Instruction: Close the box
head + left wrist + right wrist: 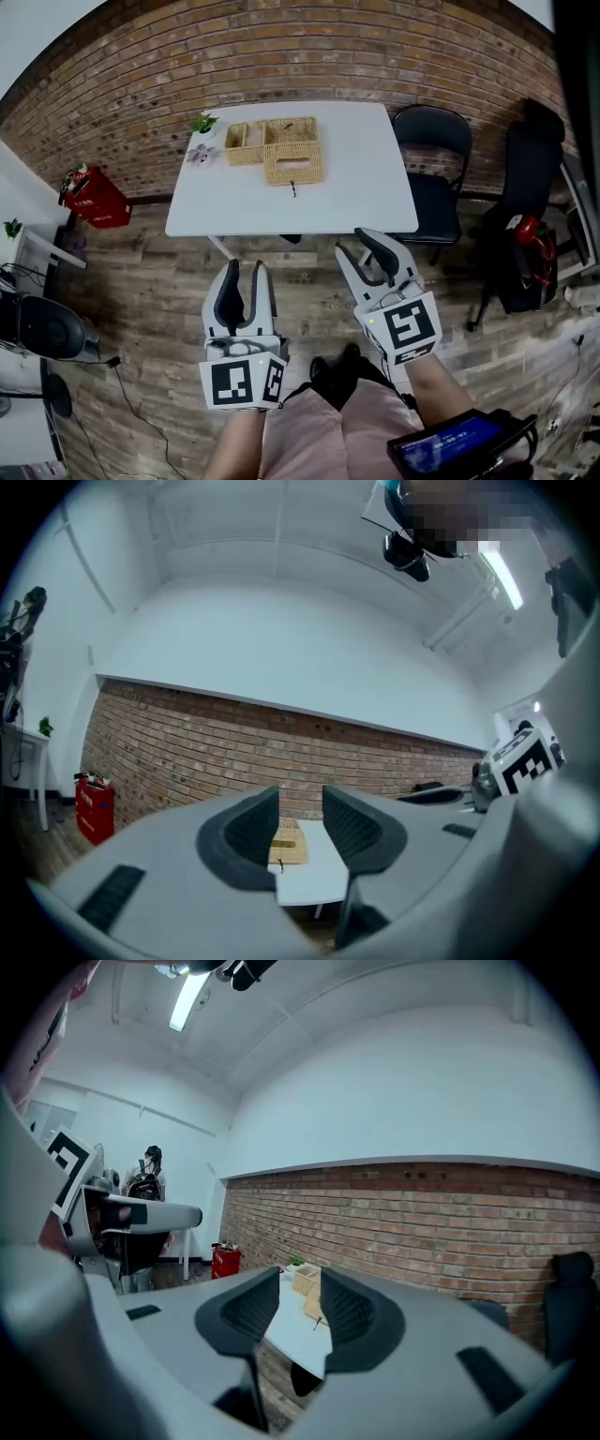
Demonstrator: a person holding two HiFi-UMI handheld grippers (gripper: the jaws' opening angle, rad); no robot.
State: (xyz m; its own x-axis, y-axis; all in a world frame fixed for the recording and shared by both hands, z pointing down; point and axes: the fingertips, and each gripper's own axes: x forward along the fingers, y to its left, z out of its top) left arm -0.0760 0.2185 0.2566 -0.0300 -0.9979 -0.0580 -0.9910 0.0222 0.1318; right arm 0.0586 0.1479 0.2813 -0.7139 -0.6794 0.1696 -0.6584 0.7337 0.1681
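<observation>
Wood-plank flooring [141, 281] runs under a person who stands short of a white surface [366, 178] with a handheld tool in each hand. The left gripper [246, 270] and right gripper [354, 246] point ahead over the floor, fingers parted on both and nothing between them. The step in hand looks like the approach, since the box is untouched and well apart from both tools. The next move would call for reaching the surface and getting fingers onto the lid to swing it over. The wicker box [292, 164] sits toward the far side of the surface, left of centre. Its rear compartments are open, and a flat woven panel, probably the lid, lies at the front. A small potted plant [202, 123] stands near its left. A black chair [433, 141] and a brick wall [281, 56] close the scene.
</observation>
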